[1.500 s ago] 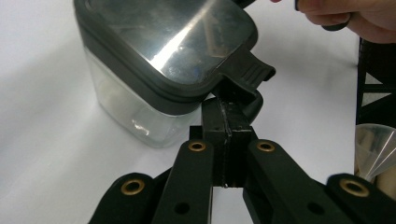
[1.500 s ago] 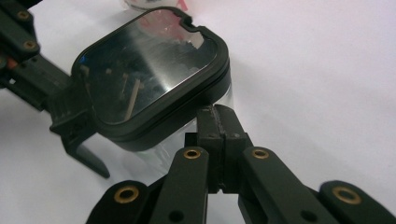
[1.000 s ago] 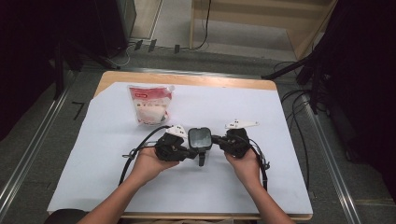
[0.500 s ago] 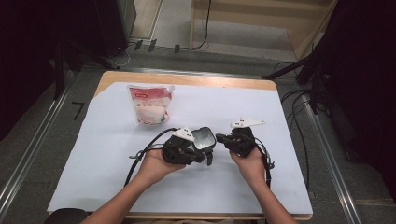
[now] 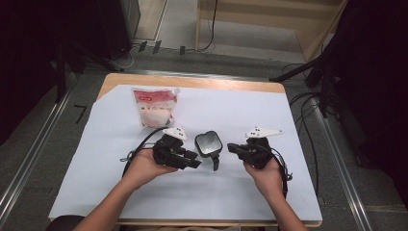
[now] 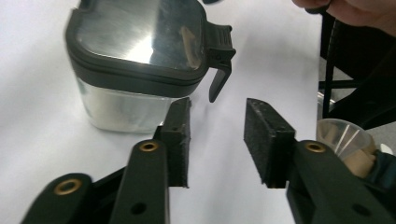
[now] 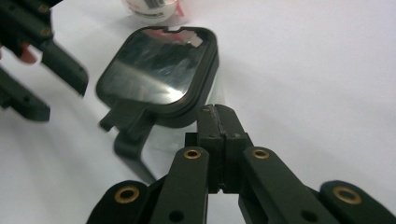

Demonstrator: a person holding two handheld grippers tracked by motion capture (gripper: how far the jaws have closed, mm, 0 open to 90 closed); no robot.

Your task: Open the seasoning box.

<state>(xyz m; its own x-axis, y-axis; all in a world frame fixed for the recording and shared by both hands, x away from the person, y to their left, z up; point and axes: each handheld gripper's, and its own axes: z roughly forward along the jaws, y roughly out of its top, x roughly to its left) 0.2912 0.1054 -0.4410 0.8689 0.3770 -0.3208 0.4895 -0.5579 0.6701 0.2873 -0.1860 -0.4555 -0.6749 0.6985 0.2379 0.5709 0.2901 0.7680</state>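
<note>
A small clear container [image 5: 208, 143] with a shiny black-rimmed lid stands on the white sheet between the grippers, its black latch [image 5: 215, 162] hanging toward the front. In the left gripper view the container [image 6: 135, 56] sits up and to the left of my left gripper [image 6: 217, 109]. These jaws have just been opening and have nothing between them. From above, the left gripper [image 5: 194, 160] lies just left of the container, not touching it. My right gripper [image 5: 232, 147] stays shut a little to the right. Its closed tips [image 7: 218, 116] point at the container [image 7: 159, 70].
A red-and-white pouch [image 5: 154, 107] lies on the white sheet [image 5: 231, 106] behind the left gripper. A clear plastic cup-like thing [image 6: 343, 140] shows at the right of the left gripper view. Cables and dark stands crowd the floor right of the table.
The container, held up and tilted at the left gripper earlier, now stands on the sheet. The left jaws have opened and drawn back left. The right gripper has pulled away to the right.
</note>
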